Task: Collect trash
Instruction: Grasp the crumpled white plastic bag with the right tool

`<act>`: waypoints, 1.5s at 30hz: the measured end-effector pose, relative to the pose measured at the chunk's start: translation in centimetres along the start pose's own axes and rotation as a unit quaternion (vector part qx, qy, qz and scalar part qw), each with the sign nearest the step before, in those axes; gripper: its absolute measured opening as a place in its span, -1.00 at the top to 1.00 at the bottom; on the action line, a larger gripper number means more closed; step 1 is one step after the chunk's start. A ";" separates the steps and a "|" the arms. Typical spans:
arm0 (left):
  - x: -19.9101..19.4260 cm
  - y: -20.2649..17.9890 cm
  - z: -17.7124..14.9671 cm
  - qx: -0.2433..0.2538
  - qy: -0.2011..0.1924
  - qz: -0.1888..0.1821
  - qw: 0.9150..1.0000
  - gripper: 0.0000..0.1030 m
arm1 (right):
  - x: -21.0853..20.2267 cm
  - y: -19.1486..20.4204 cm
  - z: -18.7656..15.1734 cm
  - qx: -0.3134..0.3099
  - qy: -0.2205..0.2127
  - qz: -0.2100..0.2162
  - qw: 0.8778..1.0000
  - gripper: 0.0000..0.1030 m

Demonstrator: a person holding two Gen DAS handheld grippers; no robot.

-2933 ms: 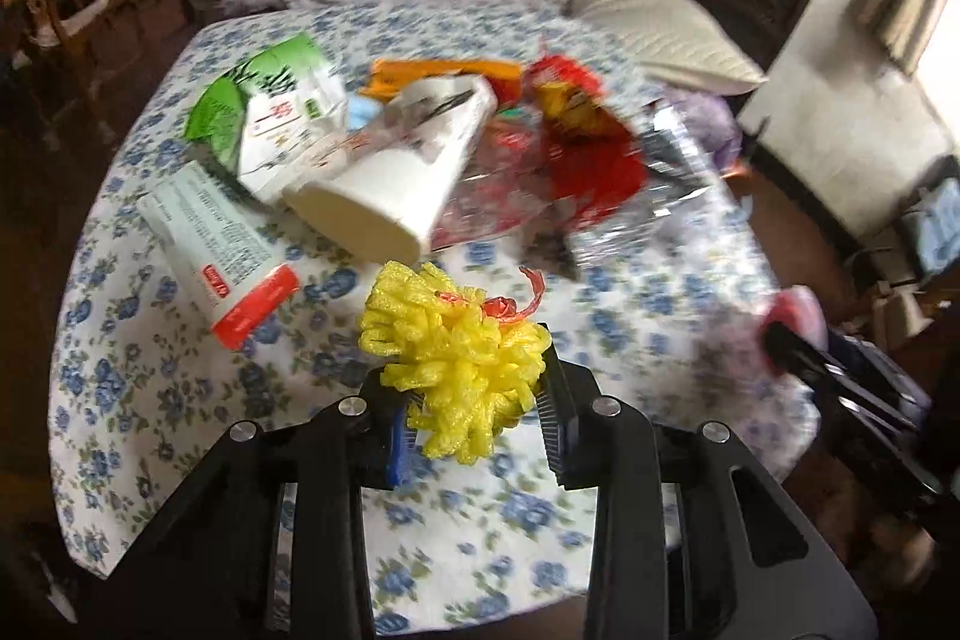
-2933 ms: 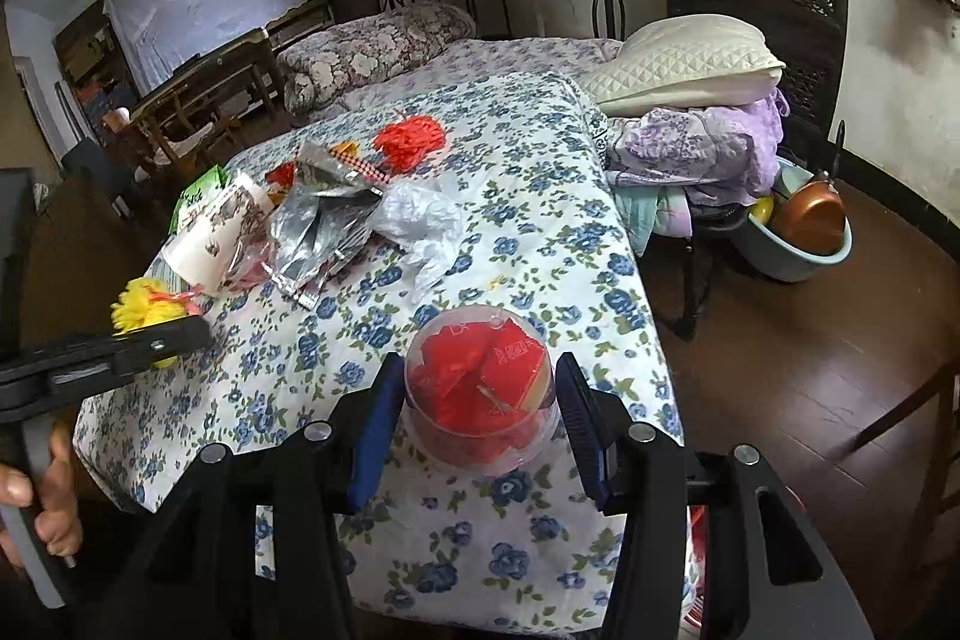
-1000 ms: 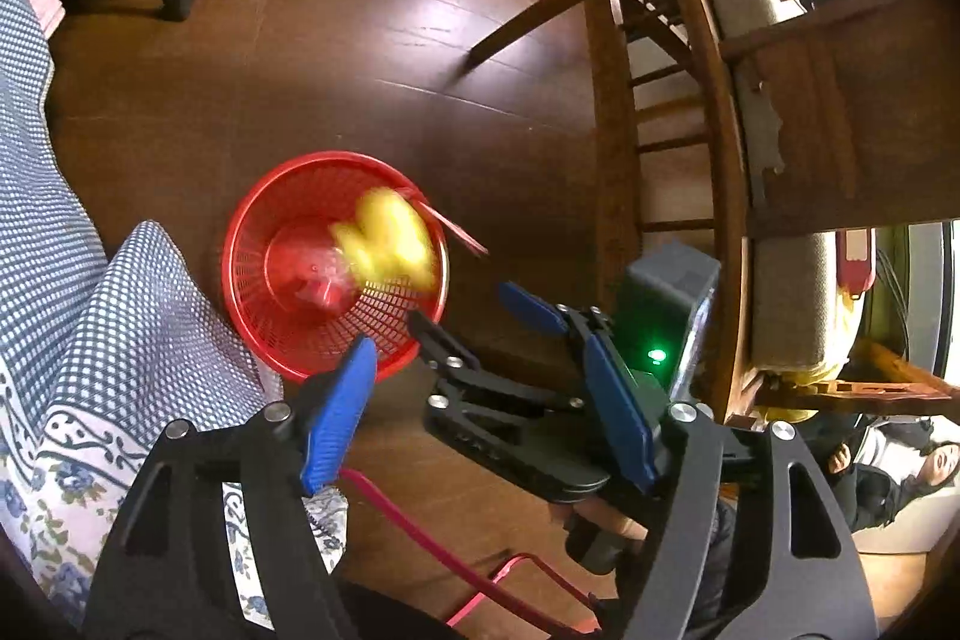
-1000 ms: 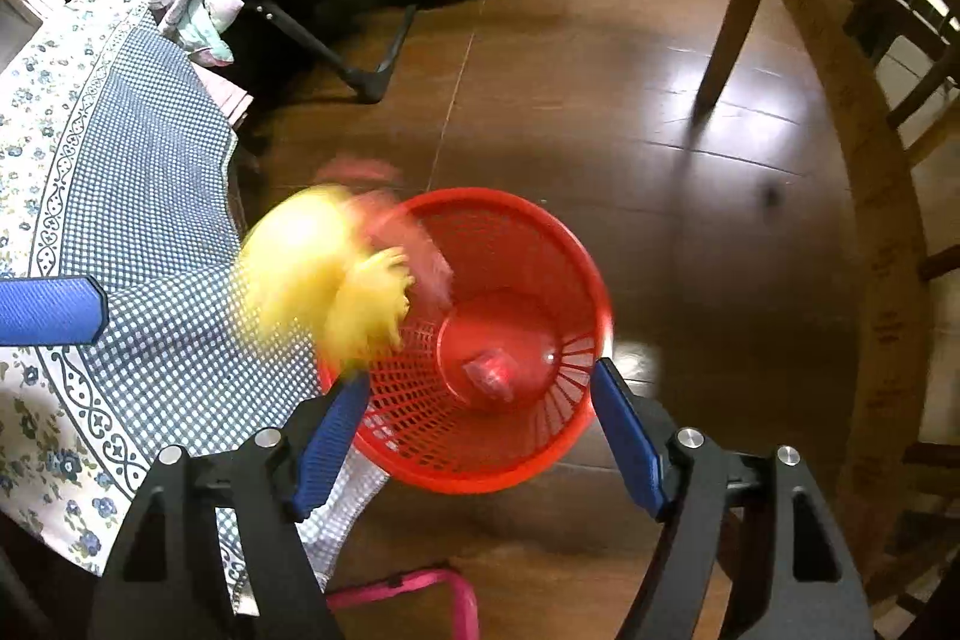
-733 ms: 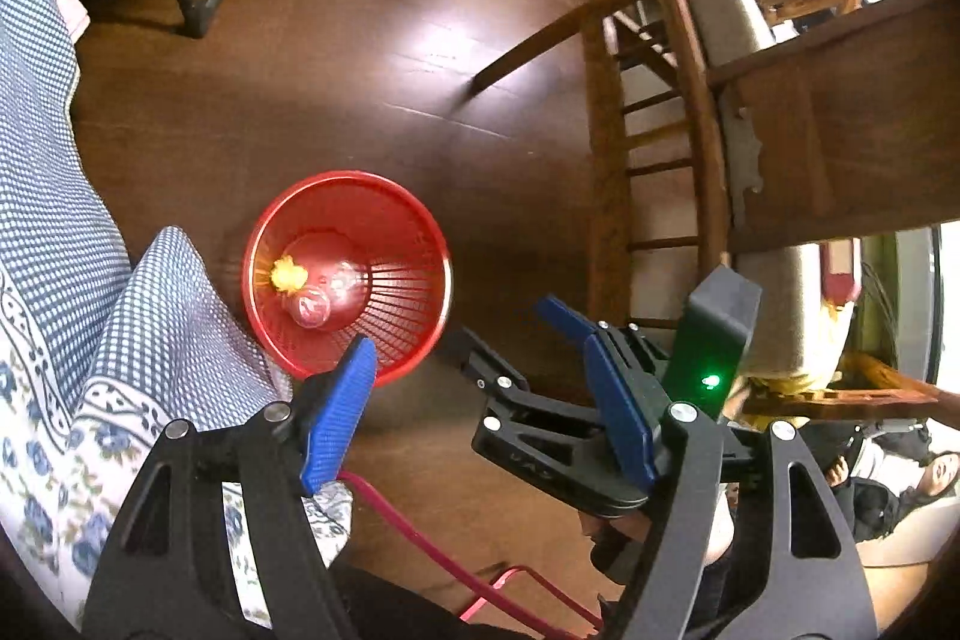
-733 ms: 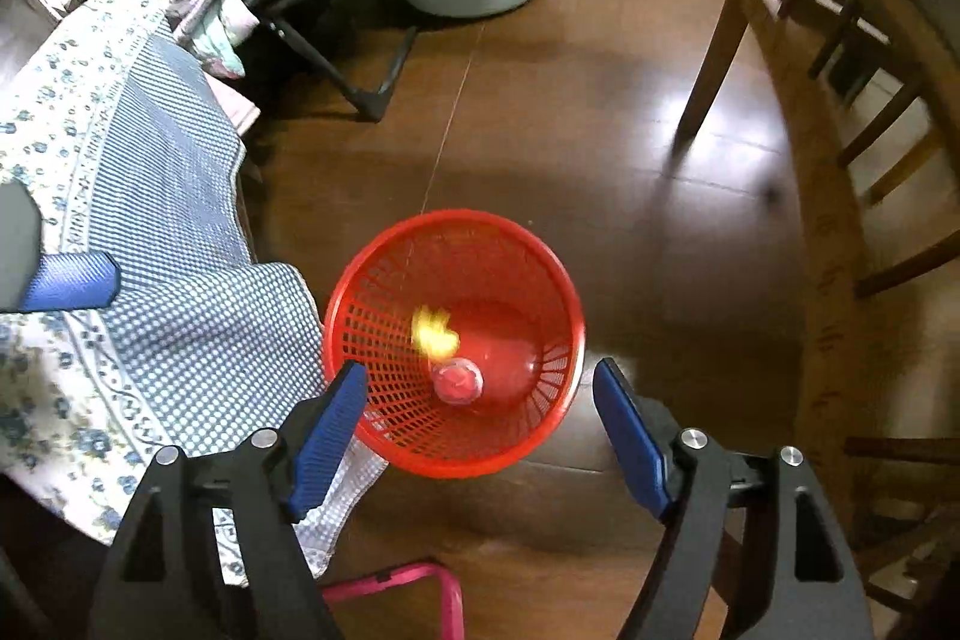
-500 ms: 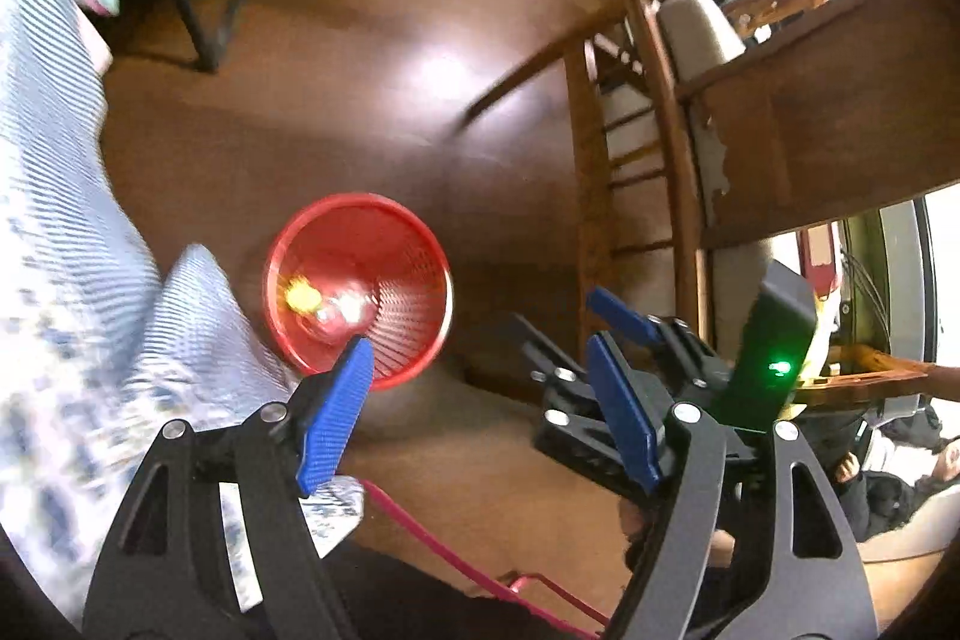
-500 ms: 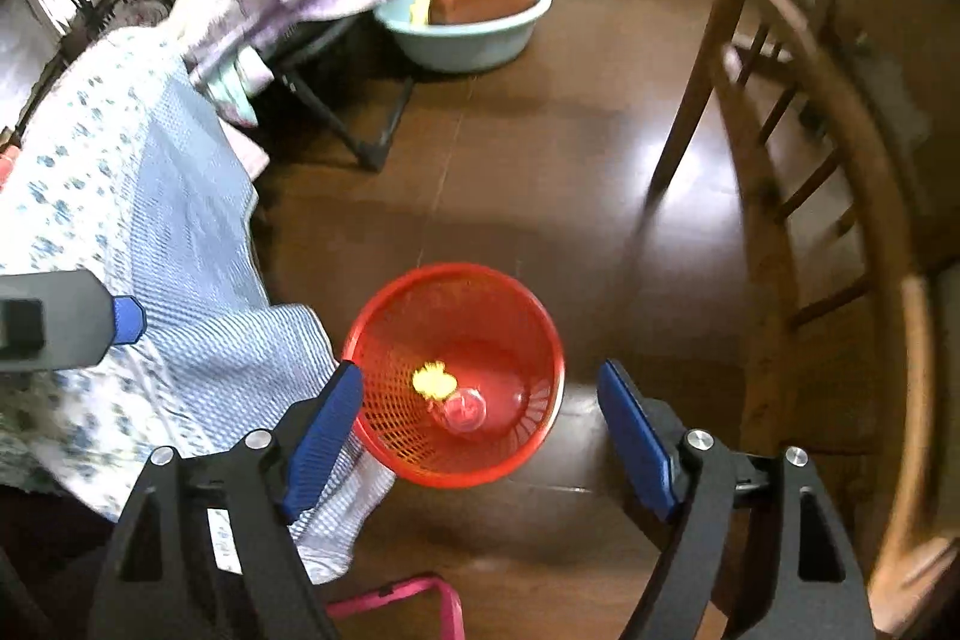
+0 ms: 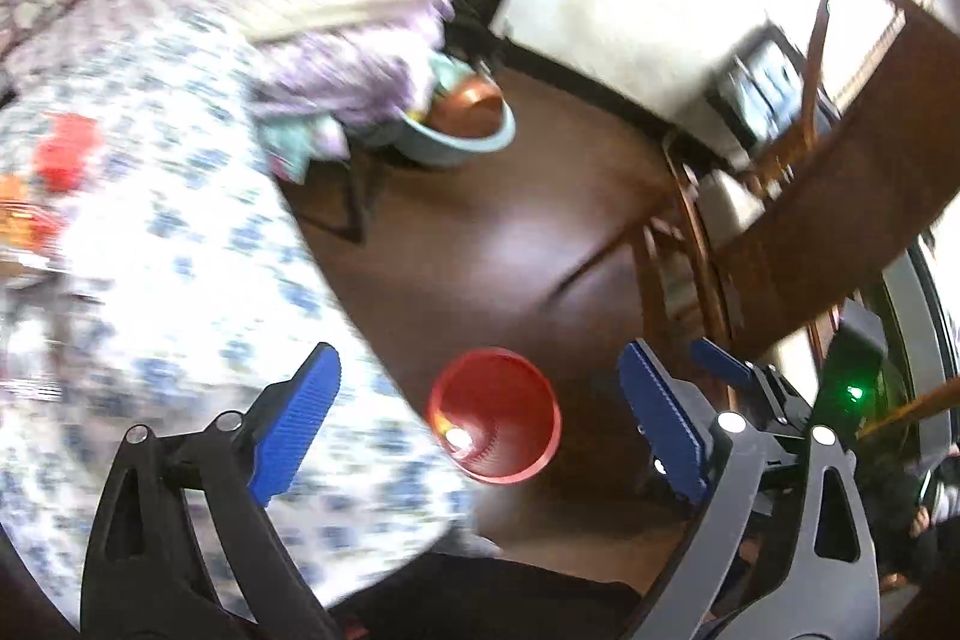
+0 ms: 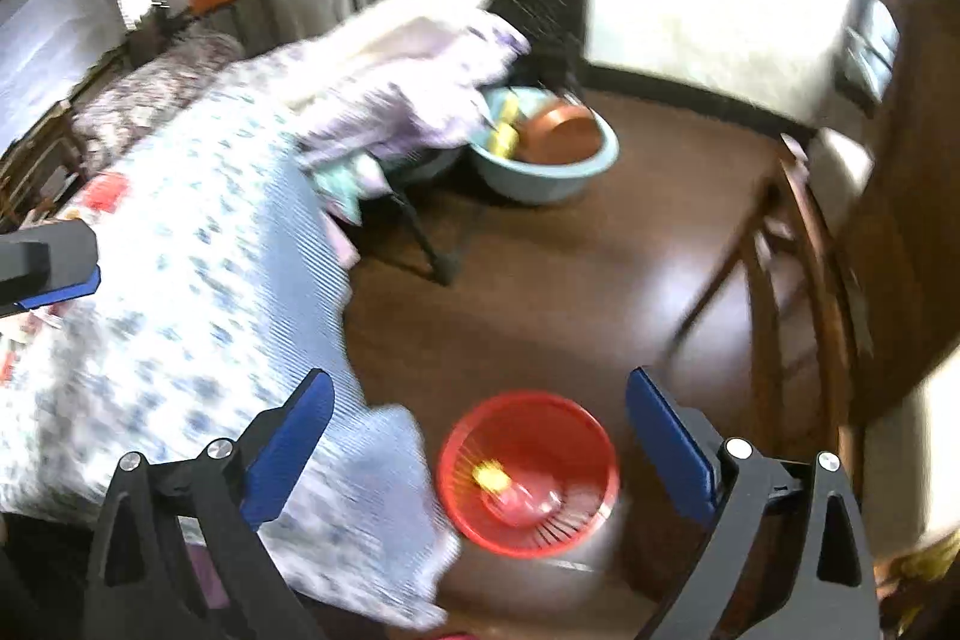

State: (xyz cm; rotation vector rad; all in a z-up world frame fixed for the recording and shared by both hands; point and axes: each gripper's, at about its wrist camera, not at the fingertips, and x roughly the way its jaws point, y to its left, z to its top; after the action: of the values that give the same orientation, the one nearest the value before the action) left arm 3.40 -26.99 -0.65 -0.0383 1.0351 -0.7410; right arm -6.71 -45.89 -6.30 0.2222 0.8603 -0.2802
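Both tools gaping wide and empty, jaws having just spread further: left tool (image 9: 477, 415), right tool (image 10: 477, 430). Round red mesh plastic basket (image 10: 528, 472) on the floor below and ahead, between each tool's jaws, holding yellow foam net (image 10: 489, 475) and clear cup. Remaining blurred red wrapper (image 9: 63, 151) up-left on floral-clothed worktop (image 9: 180, 244), nearer the left tool. Worktop edge close; open floor rightward, wooden chair (image 10: 798, 244) beyond.
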 end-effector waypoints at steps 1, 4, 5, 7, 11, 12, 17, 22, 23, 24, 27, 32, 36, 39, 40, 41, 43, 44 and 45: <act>-0.9 0.8 0.2 -0.006 -0.010 0.008 1.000 -0.79 | -0.1 1.5 0.7 -0.008 -0.006 0.008 1.000 -0.87; -4.0 3.8 0.7 -0.025 -0.039 0.029 0.999 -0.81 | 0.0 6.0 2.4 -0.035 -0.019 0.034 0.999 -0.88; -5.0 4.8 0.8 -0.032 -0.047 0.037 0.998 -0.82 | 0.1 7.3 2.7 -0.041 -0.020 0.039 0.998 -0.88; -6.9 7.2 0.6 -0.047 -0.060 0.057 0.995 -0.83 | 0.8 10.4 3.6 -0.054 -0.021 0.056 0.997 -0.88; -10.5 11.9 -0.5 -0.072 -0.083 0.105 0.988 -0.83 | 2.2 15.5 4.7 -0.051 -0.020 0.095 0.994 -0.88; -11.2 12.8 -0.9 -0.076 -0.087 0.115 0.987 -0.83 | 2.5 16.9 4.8 -0.052 -0.019 0.108 0.993 -0.88; -15.9 19.6 -3.7 -0.127 -0.118 0.172 0.970 -0.85 | 3.7 21.8 3.1 -0.106 -0.021 0.124 0.986 -0.88; -17.8 25.0 -6.4 -0.209 -0.131 0.211 0.946 -0.86 | 4.5 23.8 1.9 -0.160 -0.012 0.128 0.979 -0.87; -17.7 26.0 -6.6 -0.230 -0.122 0.218 0.941 -0.86 | 4.6 24.2 2.0 -0.171 -0.015 0.124 0.977 -0.85; -17.5 26.6 -6.8 -0.242 -0.117 0.215 0.939 -0.86 | 4.8 24.5 2.1 -0.179 -0.014 0.122 0.976 -0.72; -17.7 27.5 -7.1 -0.262 -0.113 0.216 0.934 -0.86 | 5.6 25.1 2.7 -0.190 0.002 0.127 0.973 -0.31; -16.9 28.9 -7.8 -0.293 -0.084 0.250 0.919 -0.86 | 6.9 27.3 3.5 -0.232 -0.014 0.121 0.965 -0.29; -15.8 29.8 -8.3 -0.334 -0.066 0.226 0.913 -0.86 | 7.4 27.4 4.0 -0.218 0.001 0.140 0.966 0.77; -15.3 30.1 -8.7 -0.346 -0.054 0.231 0.908 -0.86 | 6.5 26.6 4.1 -0.214 -0.014 0.124 0.969 0.78; -15.2 30.2 -8.9 -0.347 -0.052 0.240 0.905 -0.86 | 5.8 26.0 4.3 -0.204 -0.021 0.133 0.970 0.78; -15.2 30.4 -9.0 -0.348 -0.051 0.249 0.902 -0.86 | 5.3 25.4 4.4 -0.194 -0.024 0.138 0.971 0.78; -15.2 30.6 -9.2 -0.349 -0.047 0.265 0.897 -0.86 | 4.7 24.5 4.6 -0.175 -0.029 0.141 0.974 0.78; -15.2 30.8 -9.3 -0.350 -0.046 0.272 0.895 -0.86 | 4.4 24.0 4.6 -0.169 -0.027 0.143 0.975 0.78; -15.2 30.9 -9.5 -0.351 -0.045 0.277 0.893 -0.86 | 4.4 23.9 4.7 -0.167 -0.024 0.144 0.975 0.78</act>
State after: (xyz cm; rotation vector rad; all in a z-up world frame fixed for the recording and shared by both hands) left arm 8.11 8.07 -5.30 -0.3823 1.1085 0.1791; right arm 7.26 -25.55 -4.85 0.0237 0.8024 0.1310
